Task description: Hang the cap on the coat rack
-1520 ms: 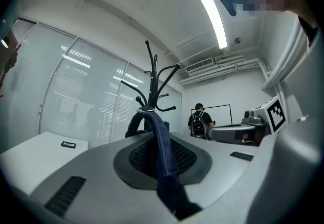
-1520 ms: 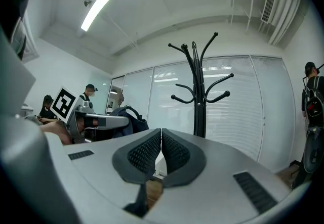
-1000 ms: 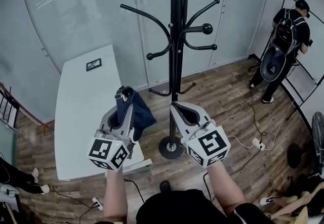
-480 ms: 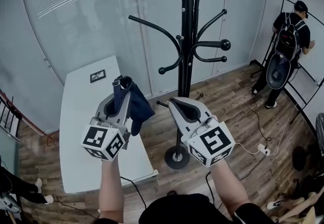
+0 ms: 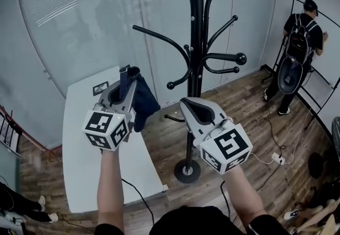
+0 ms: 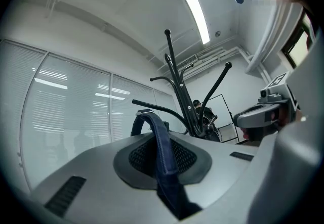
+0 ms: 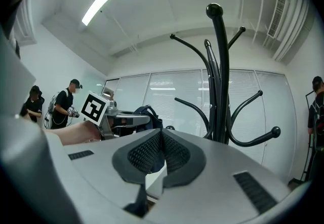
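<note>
A navy cap (image 5: 142, 102) hangs from my left gripper (image 5: 125, 84), which is shut on its strap; in the left gripper view the strap (image 6: 163, 153) runs between the pads and loops up past the tips. The black coat rack (image 5: 197, 43) stands just right of the cap, with its curved hooks (image 5: 159, 35) spreading above and beside the cap. The rack's arms (image 6: 174, 86) rise ahead in the left gripper view. My right gripper (image 5: 195, 111) is held level in front of the pole, its pads together with nothing between them (image 7: 161, 134). From it I see the cap (image 7: 148, 117) to the left and the rack (image 7: 220, 91) ahead.
A white table (image 5: 87, 138) stands below my left hand, against a glass wall. The rack's round base (image 5: 187, 170) sits on wood floor with cables and a power strip (image 5: 276, 157). A person with a backpack (image 5: 298, 43) stands at the far right by a black frame.
Both grippers have risen, the left one carrying the cap up beside the rack's lower hooks. The view has tilted up, showing more of the rack's top.
</note>
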Demonstrator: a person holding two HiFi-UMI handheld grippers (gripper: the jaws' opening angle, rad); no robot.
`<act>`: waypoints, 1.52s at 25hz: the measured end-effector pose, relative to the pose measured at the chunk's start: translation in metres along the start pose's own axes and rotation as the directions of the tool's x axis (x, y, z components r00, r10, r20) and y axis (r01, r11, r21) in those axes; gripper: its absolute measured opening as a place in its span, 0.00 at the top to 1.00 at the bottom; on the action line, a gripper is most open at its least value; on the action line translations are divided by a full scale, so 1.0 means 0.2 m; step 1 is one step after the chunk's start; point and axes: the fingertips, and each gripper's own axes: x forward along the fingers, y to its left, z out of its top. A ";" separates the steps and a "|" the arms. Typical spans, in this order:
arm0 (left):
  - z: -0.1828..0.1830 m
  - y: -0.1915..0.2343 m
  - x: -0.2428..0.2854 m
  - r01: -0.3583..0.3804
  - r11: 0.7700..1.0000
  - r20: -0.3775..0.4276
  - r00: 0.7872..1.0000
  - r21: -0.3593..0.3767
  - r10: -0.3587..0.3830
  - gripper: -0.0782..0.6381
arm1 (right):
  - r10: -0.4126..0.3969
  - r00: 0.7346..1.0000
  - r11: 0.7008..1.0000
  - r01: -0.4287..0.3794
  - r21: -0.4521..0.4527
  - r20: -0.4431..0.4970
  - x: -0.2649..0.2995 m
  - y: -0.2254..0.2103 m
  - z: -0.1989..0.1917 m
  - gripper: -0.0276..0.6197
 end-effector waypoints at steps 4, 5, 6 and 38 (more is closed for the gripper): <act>0.04 0.07 0.11 -0.005 0.999 -0.003 1.000 0.045 0.006 0.83 | 0.006 1.000 1.000 -0.006 -0.030 0.005 0.02 0.00 0.03 0.91; 0.05 0.10 0.14 -0.009 0.998 -0.001 1.000 0.055 0.009 0.83 | 0.009 1.000 0.999 -0.009 -0.038 0.007 0.03 0.00 0.04 0.91; 0.07 0.12 0.16 -0.013 0.998 0.002 1.000 0.063 0.013 0.83 | 0.012 1.000 0.999 -0.012 -0.046 0.008 0.04 0.00 0.04 0.91; 0.30 0.32 0.55 0.123 0.959 -0.024 0.992 0.255 -0.121 0.83 | 0.001 1.000 0.996 0.000 -0.084 0.005 0.04 -0.02 0.12 0.91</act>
